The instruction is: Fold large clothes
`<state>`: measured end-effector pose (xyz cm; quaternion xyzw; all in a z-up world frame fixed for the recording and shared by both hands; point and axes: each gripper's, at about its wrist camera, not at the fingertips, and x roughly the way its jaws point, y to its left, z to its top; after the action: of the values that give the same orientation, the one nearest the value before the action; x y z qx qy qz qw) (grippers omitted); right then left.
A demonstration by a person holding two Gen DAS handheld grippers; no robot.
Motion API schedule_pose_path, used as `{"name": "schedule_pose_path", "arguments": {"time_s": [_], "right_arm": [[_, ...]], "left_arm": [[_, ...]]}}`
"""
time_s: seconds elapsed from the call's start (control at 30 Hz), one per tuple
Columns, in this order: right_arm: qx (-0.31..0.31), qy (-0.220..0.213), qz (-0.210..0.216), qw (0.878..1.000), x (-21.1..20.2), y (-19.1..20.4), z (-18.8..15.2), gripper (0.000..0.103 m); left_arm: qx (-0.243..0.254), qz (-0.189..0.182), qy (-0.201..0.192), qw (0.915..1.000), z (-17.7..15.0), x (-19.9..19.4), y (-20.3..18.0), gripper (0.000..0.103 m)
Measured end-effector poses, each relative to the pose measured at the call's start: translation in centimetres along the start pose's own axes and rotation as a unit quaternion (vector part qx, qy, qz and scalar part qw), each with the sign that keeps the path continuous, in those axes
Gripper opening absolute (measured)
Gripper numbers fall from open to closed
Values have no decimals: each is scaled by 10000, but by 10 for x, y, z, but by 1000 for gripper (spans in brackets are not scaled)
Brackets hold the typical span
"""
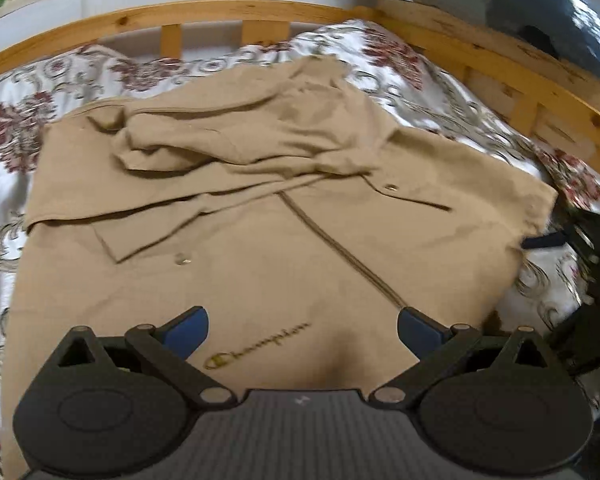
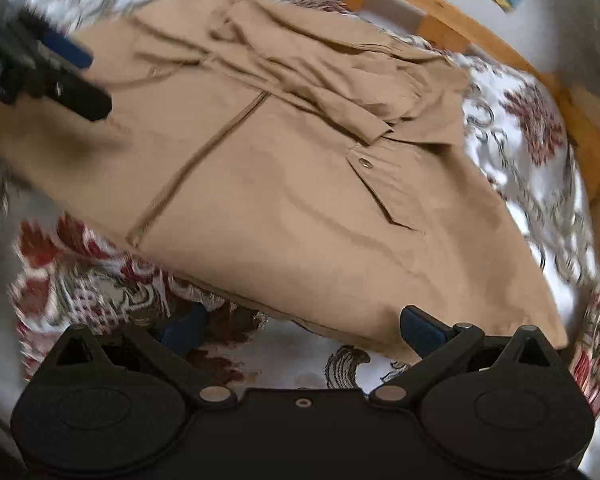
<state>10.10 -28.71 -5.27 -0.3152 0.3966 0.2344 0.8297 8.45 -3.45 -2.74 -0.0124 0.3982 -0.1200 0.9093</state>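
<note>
A tan Champion jacket (image 1: 260, 232) lies spread on the bed, zipper down its middle, with its sleeves folded in a heap across its far part. My left gripper (image 1: 302, 334) is open and empty, just above the jacket's near part by the logo. My right gripper (image 2: 304, 332) is open and empty over the bedspread at the jacket's (image 2: 284, 200) near edge. The right gripper also shows at the right edge of the left wrist view (image 1: 580, 240). The left gripper shows at the upper left of the right wrist view (image 2: 52, 72).
A white bedspread with red floral print (image 1: 20, 128) covers the bed. A wooden bed rail (image 1: 220, 16) runs along the far side and the right side (image 1: 540, 88). Pictures hang on the white wall behind.
</note>
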Motion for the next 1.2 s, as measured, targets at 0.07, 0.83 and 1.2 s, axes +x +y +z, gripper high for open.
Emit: {"name": "schedule_pose_path", "arguments": {"time_s": [0.07,0.83,1.2], "right_arm": [[-139,-105,-178,9997,4,6,-2,102],[936,-913,494,9902,3,-32,11,29],[1242,-1395,471,9813,-13,-40,15,22]], "left_arm": [[108,-125,-29,9999,-3,0,-6,102],[2379,225,444,9700,-28,26,-86,101],[2265,1179,325,9663,-21,29,-68,69]]}}
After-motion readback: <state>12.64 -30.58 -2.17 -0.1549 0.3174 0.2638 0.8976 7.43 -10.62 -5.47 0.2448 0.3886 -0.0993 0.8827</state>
